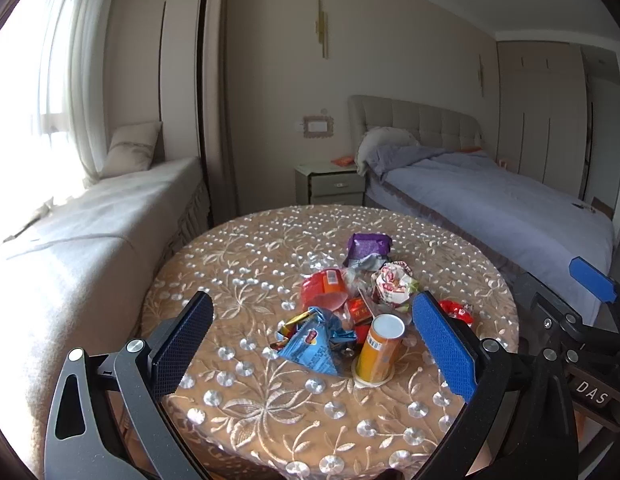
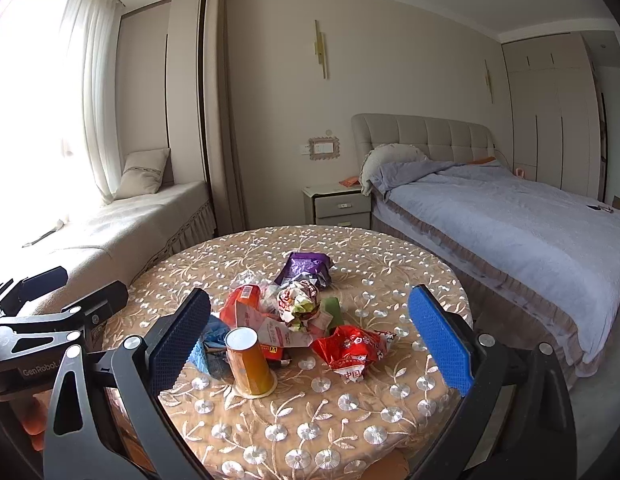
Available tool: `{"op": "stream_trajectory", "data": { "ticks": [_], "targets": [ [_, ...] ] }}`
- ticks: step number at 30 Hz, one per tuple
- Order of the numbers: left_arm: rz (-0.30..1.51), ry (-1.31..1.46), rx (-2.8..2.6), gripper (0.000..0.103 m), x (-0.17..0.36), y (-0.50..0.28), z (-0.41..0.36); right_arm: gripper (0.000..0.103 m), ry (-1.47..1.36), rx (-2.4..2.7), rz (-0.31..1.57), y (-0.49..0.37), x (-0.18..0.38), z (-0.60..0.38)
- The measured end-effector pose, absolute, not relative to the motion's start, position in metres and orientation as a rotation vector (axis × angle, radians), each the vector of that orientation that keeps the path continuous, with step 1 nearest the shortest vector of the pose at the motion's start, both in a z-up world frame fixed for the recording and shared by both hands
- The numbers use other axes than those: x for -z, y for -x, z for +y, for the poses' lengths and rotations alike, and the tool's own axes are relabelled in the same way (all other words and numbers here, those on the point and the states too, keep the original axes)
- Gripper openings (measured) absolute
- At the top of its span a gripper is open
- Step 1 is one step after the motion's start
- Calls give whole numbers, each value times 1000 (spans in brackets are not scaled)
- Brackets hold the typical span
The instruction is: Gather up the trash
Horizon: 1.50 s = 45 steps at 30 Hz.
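Note:
A heap of trash lies on the round table (image 1: 269,412): an upturned orange paper cup (image 1: 380,348), a blue snack bag (image 1: 312,346), an orange-red bag (image 1: 324,290), a crumpled white-and-red wrapper (image 1: 392,286), a purple bag (image 1: 368,246) and a red wrapper (image 1: 456,310). My left gripper (image 1: 312,346) is open and empty above the near side of the heap. My right gripper (image 2: 310,338) is open and empty, with the cup (image 2: 249,362) and the red wrapper (image 2: 352,350) between its fingers in view. The purple bag (image 2: 305,266) lies at the far side.
The table (image 2: 310,432) has an embroidered beige cloth. A bed (image 2: 510,216) stands at the right, a nightstand (image 2: 338,204) behind the table, a cushioned window bench (image 2: 109,224) at the left. The other gripper shows at each view's edge.

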State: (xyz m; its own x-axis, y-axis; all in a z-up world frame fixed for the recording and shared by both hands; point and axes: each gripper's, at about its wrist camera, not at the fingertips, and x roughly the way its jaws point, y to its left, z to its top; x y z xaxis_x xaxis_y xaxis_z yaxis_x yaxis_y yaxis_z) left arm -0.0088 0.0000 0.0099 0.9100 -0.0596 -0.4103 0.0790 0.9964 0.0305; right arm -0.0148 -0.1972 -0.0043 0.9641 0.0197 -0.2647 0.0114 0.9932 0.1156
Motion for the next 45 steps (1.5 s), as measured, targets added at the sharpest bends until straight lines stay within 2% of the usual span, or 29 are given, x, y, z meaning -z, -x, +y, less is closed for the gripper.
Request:
{"op": "stream_trajectory", "data": {
  "ticks": [45],
  "targets": [
    [431, -41, 68, 98, -8, 4, 7, 98, -85, -21, 263, 6, 3, -192]
  ]
}}
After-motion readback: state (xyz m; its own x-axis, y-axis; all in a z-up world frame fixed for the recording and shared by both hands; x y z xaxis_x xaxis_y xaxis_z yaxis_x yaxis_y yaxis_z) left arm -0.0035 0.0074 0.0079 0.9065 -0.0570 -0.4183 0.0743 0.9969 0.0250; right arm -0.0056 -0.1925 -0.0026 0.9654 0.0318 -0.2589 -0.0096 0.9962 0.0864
